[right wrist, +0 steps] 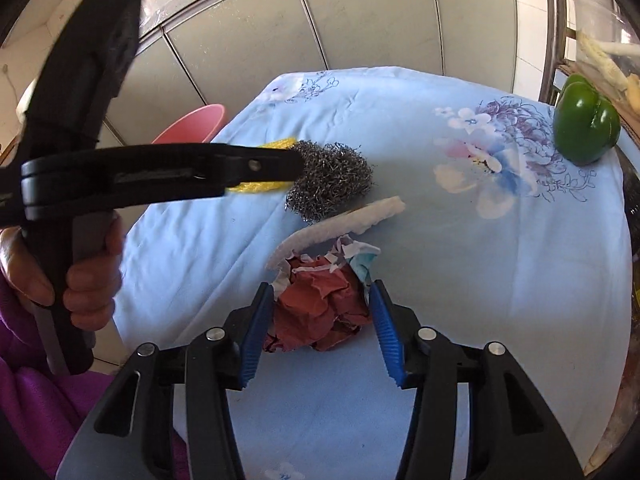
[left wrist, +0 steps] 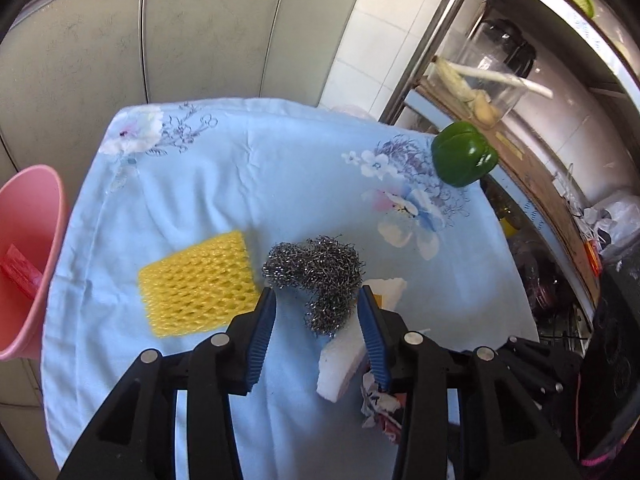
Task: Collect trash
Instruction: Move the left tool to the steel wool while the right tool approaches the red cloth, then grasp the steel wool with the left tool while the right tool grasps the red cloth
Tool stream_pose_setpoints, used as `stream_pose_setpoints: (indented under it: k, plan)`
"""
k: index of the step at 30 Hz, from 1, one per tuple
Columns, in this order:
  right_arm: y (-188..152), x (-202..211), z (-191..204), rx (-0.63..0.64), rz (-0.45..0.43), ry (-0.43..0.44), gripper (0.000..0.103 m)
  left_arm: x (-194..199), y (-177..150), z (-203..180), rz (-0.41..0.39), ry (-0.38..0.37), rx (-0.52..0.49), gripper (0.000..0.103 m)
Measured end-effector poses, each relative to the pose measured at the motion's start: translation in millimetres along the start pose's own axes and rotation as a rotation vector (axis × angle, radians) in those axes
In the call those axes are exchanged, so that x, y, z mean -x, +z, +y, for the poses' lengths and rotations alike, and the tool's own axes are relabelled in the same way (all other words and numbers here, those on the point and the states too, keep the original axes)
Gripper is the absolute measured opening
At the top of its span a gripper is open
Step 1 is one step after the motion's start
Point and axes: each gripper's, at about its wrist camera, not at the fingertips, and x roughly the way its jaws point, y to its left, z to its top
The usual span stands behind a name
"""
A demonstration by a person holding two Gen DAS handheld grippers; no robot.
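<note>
We see our left gripper (left wrist: 318, 300) spread, its pads flanking the steel wool (left wrist: 316, 276) without pressing it. Our right gripper (right wrist: 318, 300) is also spread, its 2 pads either side of the crumpled paper (right wrist: 320, 312) on the blue cloth (right wrist: 480, 260). A white foam strip (right wrist: 340, 226) lies between wool and paper. The pink bin (left wrist: 28, 256) stands beside the table's left edge.

Wearing a fuzzy purple sleeve (right wrist: 36, 392) at the near left. Showing two black grippers (left wrist: 318, 300) (right wrist: 320, 292), each carrying ribbed blue pads (left wrist: 262, 336) and round silver screws (right wrist: 214, 335).
</note>
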Motion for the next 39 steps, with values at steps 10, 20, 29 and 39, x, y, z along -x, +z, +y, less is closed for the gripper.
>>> stream_pose_setpoints:
  k: [10, 20, 29, 39]
  plan:
    - [-12.1, 19.5, -19.8, -0.041, -0.049, 0.033, 0.036, -20.4, -0.1, -14.6, 0.018, 0.019, -0.017, 0.012]
    - [-4.5, 51.9, -69.9, -0.136, -0.188, -0.121, 0.035, 25.1, 8.2, -16.9, -0.138, 0.031, -0.058, 0.012]
    - [13.8, 29.3, -88.3, -0.095, -0.137, -0.143, 0.042, 44.0, 3.0, -0.1, -0.173, 0.049, -0.035, 0.012]
    - [-0.4, 52.0, -90.3, -0.152, -0.142, -0.168, 0.052, 46.5, -2.8, 8.4, -0.176, 0.028, -0.009, 0.012]
